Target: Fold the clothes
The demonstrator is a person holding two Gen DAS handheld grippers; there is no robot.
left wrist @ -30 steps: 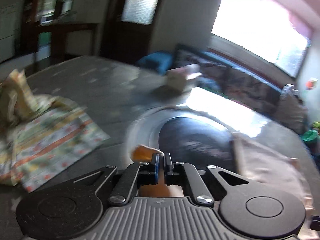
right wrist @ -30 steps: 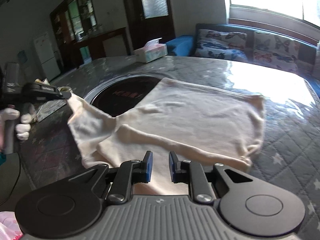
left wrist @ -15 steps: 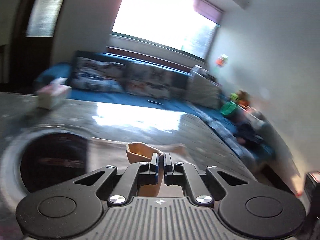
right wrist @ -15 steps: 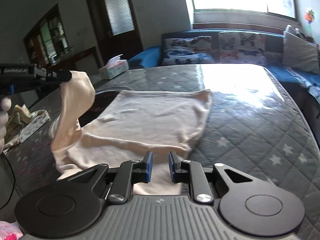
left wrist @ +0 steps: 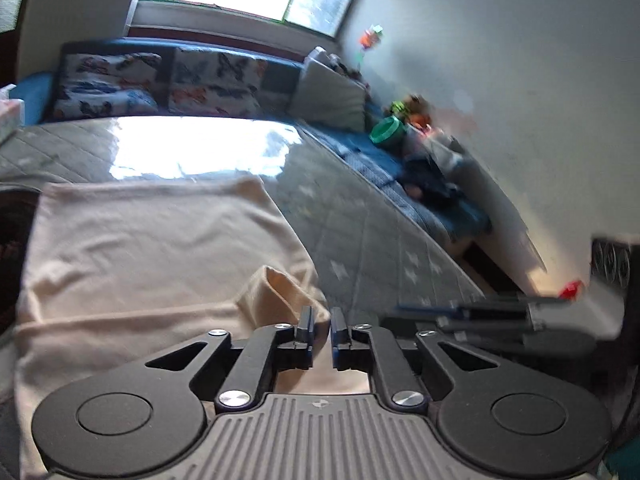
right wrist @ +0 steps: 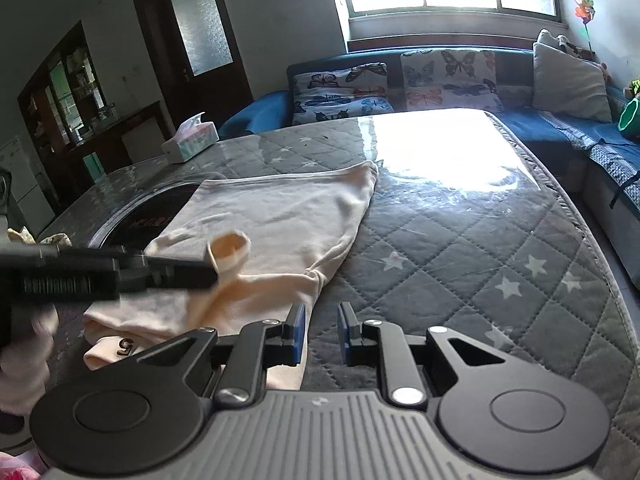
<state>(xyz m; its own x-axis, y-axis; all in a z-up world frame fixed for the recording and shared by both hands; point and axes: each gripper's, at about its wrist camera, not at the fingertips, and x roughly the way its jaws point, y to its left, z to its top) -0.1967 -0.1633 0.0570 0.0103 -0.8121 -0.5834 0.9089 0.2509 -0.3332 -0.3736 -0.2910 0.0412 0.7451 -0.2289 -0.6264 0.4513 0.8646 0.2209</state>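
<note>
We see a large table under a grey quilted cover with white stars, sheeted in glossy clear plastic that throws back the window glare on its far half. A dark round inset sits in its left part, carrying reddish lettering too blurred for us to read.

On the table's near left lies the cream garment, spread mostly flat, its far hem straight and its right edge curving in toward us. One sleeve is lifted off the cloth and doubled over the body, the open cuff forming a loop. Near the left edge of the garment we read a dark figure "5"; nothing else is printed in sight.

Beyond the table stands a blue sofa with butterfly-print cushions. A tissue box rests at the table's far left; any wording on it is too small to read.

The left gripper has its jaws drawn nearly together on the sleeve cuff, pinching the cloth. The right gripper hovers at the garment's near right edge with a clear gap between its blue-padded fingers, holding nothing.
</note>
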